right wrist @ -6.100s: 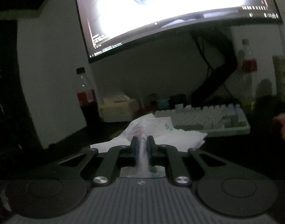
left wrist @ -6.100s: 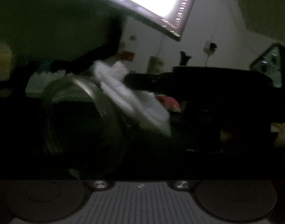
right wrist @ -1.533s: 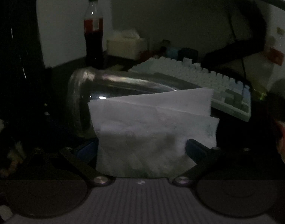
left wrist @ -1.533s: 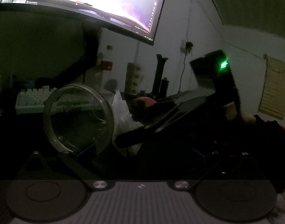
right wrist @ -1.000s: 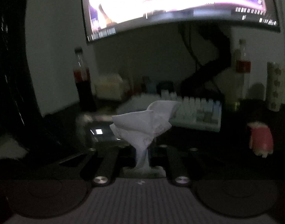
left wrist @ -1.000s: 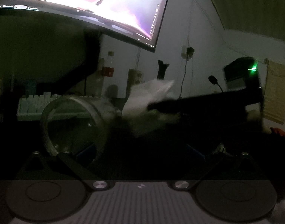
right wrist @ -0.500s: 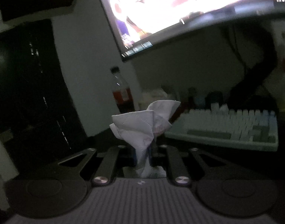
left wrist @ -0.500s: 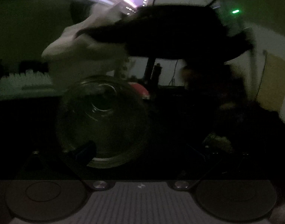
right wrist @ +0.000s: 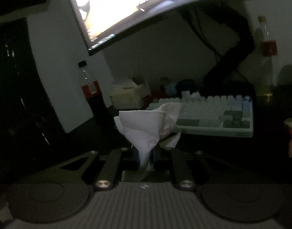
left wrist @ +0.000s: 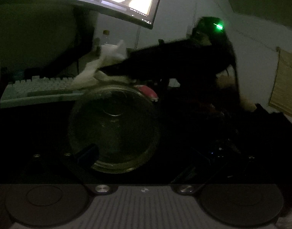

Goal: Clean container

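Dim desk scene with a lit monitor (right wrist: 138, 2), a pale keyboard (right wrist: 209, 114) and a cola bottle (right wrist: 91, 97) at the rear. Left gripper (left wrist: 140, 152) is spread around a clear glass jar (left wrist: 113, 127), which lies on its side with its round end facing the camera, one dark finger (left wrist: 86, 153) against its lower rim. Right gripper (right wrist: 146, 154), its jaws pressed together, pinches a crumpled white tissue (right wrist: 146, 124); in the left view that tissue (left wrist: 100, 68) sits just above the jar's upper edge.
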### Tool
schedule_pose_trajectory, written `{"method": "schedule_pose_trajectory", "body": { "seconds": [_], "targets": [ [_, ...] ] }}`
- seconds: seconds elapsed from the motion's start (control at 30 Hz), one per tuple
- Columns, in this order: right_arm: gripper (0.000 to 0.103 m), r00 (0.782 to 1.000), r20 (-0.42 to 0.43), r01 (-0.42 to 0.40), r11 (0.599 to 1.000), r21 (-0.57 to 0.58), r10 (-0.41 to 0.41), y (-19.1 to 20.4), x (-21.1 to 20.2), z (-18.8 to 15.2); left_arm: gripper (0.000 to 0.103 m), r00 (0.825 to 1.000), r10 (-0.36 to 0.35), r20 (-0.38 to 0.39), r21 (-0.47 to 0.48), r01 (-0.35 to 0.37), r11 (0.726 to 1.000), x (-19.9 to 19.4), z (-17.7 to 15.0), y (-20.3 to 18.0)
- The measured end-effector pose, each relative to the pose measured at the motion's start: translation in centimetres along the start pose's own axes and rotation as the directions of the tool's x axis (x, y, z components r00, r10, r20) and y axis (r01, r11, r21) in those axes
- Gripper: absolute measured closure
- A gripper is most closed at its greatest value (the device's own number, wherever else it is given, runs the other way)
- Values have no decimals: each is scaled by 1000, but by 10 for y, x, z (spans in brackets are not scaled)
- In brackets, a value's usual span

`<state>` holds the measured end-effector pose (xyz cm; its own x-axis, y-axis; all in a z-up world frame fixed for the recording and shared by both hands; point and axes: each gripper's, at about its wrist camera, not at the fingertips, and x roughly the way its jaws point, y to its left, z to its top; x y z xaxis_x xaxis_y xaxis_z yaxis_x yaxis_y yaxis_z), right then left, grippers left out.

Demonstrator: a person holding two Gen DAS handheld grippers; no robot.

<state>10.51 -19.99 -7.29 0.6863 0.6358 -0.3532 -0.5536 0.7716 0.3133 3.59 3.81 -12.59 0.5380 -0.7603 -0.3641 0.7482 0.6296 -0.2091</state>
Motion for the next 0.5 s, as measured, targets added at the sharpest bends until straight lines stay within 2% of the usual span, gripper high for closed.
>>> {"method": "schedule_pose_trajectory", "body": {
  "seconds": [0.07, 0.17, 0.27, 0.37, 0.5],
  "targets": [
    [89, 999, 20, -37, 999, -8, 37, 12, -14, -9, 0, 1000, -7, 3, -11, 7, 1000, -2, 2, 0],
    [89, 998, 58, 16, 996, -87, -11, 36, -27, -20, 0, 1000, -3, -5, -15, 3, 1000, -3, 4, -1],
    [89, 997, 70, 44, 990, -132, -35, 49, -30, -25, 0, 999, 34, -20, -2, -34, 999, -2, 6, -5],
    [89, 999, 52, 19, 995, -97, -14, 42, -27, -19, 0, 998, 57, -27, -6, -57, 998, -5, 9, -3],
    [89, 997, 48, 67, 993, -96, -63, 39, -23, -16, 0, 984, 165, -69, -80, -171, 982, -10, 14, 8]
  ]
}}
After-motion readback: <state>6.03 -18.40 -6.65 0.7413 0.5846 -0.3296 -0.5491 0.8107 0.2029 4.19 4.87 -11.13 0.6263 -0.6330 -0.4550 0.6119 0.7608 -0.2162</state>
